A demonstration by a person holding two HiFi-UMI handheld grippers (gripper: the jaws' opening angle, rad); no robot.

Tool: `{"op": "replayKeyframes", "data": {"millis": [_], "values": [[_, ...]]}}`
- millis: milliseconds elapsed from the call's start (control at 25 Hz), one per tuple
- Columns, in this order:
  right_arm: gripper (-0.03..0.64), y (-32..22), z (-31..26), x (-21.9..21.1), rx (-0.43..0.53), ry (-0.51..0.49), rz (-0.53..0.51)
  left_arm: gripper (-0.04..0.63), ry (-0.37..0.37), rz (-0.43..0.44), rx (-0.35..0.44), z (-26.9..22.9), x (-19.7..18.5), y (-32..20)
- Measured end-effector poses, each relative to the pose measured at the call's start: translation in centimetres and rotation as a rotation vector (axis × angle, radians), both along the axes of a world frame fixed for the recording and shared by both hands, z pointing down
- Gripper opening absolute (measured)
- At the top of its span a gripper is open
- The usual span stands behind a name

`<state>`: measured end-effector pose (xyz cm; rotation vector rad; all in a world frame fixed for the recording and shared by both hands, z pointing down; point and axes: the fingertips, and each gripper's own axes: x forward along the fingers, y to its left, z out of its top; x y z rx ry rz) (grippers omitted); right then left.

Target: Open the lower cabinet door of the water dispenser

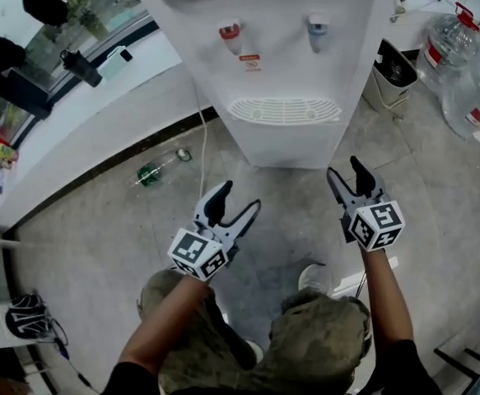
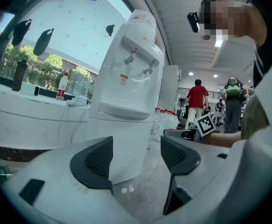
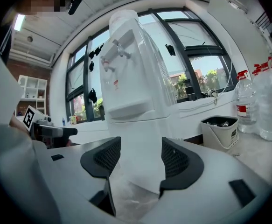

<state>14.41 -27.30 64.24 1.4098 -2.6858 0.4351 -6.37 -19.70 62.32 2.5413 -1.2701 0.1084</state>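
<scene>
Head view: dispenser (image 1: 289,72) w/ illegible red label (image 1: 249,61)

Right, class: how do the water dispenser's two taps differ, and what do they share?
Colour: the red tap versus the blue-grey tap. Side: in the head view the red tap is left, the blue-grey tap right. Label: a sticker sits below the red tap, none below the blue-grey tap. Shared: both sit level on the water dispenser, above the drip grille.
</scene>
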Motion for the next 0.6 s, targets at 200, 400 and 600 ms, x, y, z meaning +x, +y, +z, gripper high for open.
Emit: {"op": "replayKeyframes", "data": {"millis": [200,400,600], "values": [[0.241,-0.7,-1.3,0.0,0.035,0.026,-0.002,0.296,-0.003,0.008,0.026,-1.2,-0.4,0.1],[0.241,-1.6,-1.6,-0.4,0.032,0.053,-0.010,0.296,-0.010,0.011,-0.005,0.8,-0.8,1.4],[0.241,-3.2,-0.3,-0.5,0.030,0.024,-0.015,0.296,0.048,-0.026,0.034,0.3,-0.5,-0.1]]}}
